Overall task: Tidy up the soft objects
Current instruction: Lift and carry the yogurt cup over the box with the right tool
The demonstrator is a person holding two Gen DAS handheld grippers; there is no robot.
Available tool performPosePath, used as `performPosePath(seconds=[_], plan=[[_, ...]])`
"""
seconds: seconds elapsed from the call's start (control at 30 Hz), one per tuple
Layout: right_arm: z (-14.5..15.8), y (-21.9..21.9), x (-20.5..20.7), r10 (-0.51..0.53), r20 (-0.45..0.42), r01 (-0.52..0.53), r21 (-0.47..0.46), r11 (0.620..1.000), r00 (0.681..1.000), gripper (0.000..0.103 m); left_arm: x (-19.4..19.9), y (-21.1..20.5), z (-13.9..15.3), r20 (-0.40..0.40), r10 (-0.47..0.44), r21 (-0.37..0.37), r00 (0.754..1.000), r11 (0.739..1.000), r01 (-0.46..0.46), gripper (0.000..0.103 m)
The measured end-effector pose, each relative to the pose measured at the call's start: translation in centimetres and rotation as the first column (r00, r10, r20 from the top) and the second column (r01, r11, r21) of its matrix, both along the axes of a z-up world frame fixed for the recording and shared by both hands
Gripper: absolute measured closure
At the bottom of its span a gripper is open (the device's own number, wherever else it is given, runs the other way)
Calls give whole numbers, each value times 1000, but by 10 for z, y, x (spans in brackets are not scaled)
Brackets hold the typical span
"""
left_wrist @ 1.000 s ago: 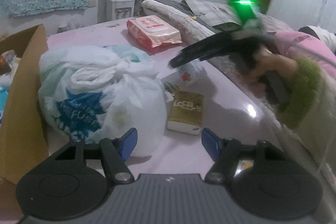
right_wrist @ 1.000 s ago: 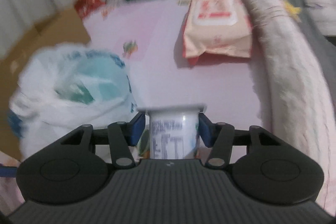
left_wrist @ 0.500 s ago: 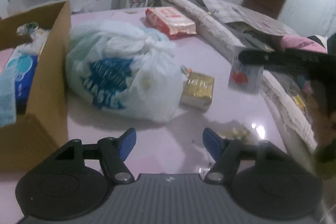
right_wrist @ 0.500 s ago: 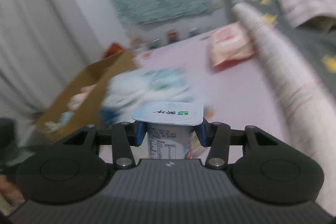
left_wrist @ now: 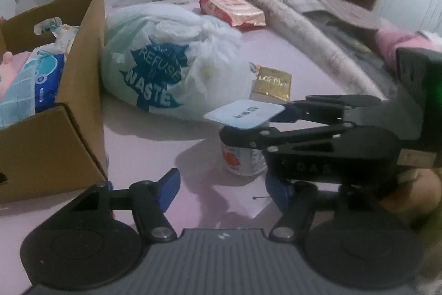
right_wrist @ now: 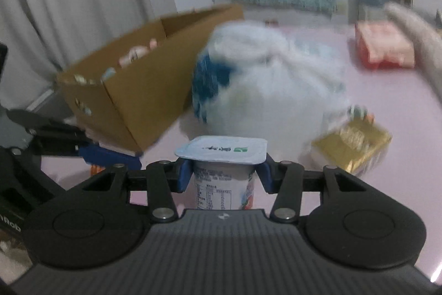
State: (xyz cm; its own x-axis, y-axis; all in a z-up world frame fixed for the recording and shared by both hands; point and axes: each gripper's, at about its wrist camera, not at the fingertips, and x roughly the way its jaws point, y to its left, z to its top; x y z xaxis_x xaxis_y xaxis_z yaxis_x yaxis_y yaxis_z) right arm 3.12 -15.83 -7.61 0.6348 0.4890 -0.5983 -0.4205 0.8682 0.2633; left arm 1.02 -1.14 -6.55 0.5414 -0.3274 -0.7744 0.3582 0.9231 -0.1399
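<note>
A white yogurt cup [right_wrist: 223,184] with a pale blue foil lid stands upright between the blue pads of my right gripper [right_wrist: 223,174], which is shut on it just under the lid. In the left wrist view the cup [left_wrist: 240,165] hangs low over the pink table [left_wrist: 193,156], right in front of my left gripper [left_wrist: 223,187]. The right gripper [left_wrist: 248,126] reaches in from the right. My left gripper's jaws are closing a little with nothing between them. An open cardboard box [left_wrist: 77,90] with soft packs inside stands at the left.
A tied white plastic bag [left_wrist: 171,60] lies beside the box. A gold packet [left_wrist: 272,85] sits behind the cup, and a red wipes pack [left_wrist: 232,8] lies farther back. A rolled blanket [left_wrist: 304,26] runs along the right edge. A person's hand [left_wrist: 408,198] holds the right gripper.
The right gripper has carried the cup leftward across the table, from near the gold packet to just in front of the left gripper. The left gripper has shifted nearer the box.
</note>
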Motion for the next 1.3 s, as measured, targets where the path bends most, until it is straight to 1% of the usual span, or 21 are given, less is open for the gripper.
performPosePath(seconds=[0.07, 0.13, 0.23, 0.33, 0.47, 0.6, 0.67, 0.77, 0.83, 0.9, 1.03, 1.1, 1.13, 1.2, 1.27, 1.3], plan=[[2, -6, -1, 4, -21, -4, 18, 1000, 1000, 52, -1, 0, -4, -8, -7, 1, 1000, 1000, 7, 34], [5, -11, -1, 13, -37, -12, 32, 999, 999, 44, -1, 1, -5, -14, -9, -10, 1000, 1000, 9, 34], [9, -17, -4, 23, -53, -20, 57, 998, 998, 34, 0, 1, -7, -11, -7, -7, 1000, 1000, 7, 34], [16, -26, -12, 15, -70, -8, 108, 994, 997, 31, 1, 2, -7, -8, -5, 1, 1000, 1000, 5, 34], [22, -46, -11, -43, -111, 66, 217, 974, 993, 31, 1, 1, -7, -3, -4, 8, 1000, 1000, 4, 34], [19, -63, -1, -91, -196, 154, 334, 930, 976, 31, 2, 0, -6, 11, -9, 12, 1000, 1000, 9, 34], [14, -66, 6, -107, -244, 194, 364, 911, 964, 31, 2, -2, -6, 15, -11, 12, 1000, 1000, 10, 34], [5, -67, 15, -112, -309, 236, 402, 885, 945, 36, 4, -4, -5, 25, -15, 8, 1000, 1000, 15, 34], [-2, -67, 20, -101, -347, 254, 430, 866, 932, 44, 4, -6, -4, 36, -24, 1, 999, 1000, 24, 34], [-6, -65, 23, -102, -373, 273, 440, 856, 922, 48, 5, -8, -2, 54, -40, -12, 998, 999, 41, 34], [-14, -59, 28, -116, -427, 306, 411, 859, 897, 57, 11, -16, -2, 87, -63, -26, 994, 997, 66, 34], [-19, -57, 29, -118, -451, 320, 403, 858, 885, 61, 16, -20, -4, 87, -71, -33, 994, 997, 75, 34], [-21, -57, 29, -116, -460, 324, 406, 854, 880, 65, 18, -22, -6, 87, -75, -36, 993, 996, 78, 34], [-24, -58, 30, -118, -471, 334, 408, 850, 874, 67, 22, -25, -9, 89, -84, -39, 993, 995, 87, 34], [-25, -59, 30, -113, -471, 334, 415, 846, 875, 68, 26, -28, -13, 78, -83, -34, 993, 996, 86, 37], [-25, -59, 30, -115, -471, 336, 416, 845, 875, 69, 28, -29, -15, 74, -80, -35, 994, 996, 82, 42]])
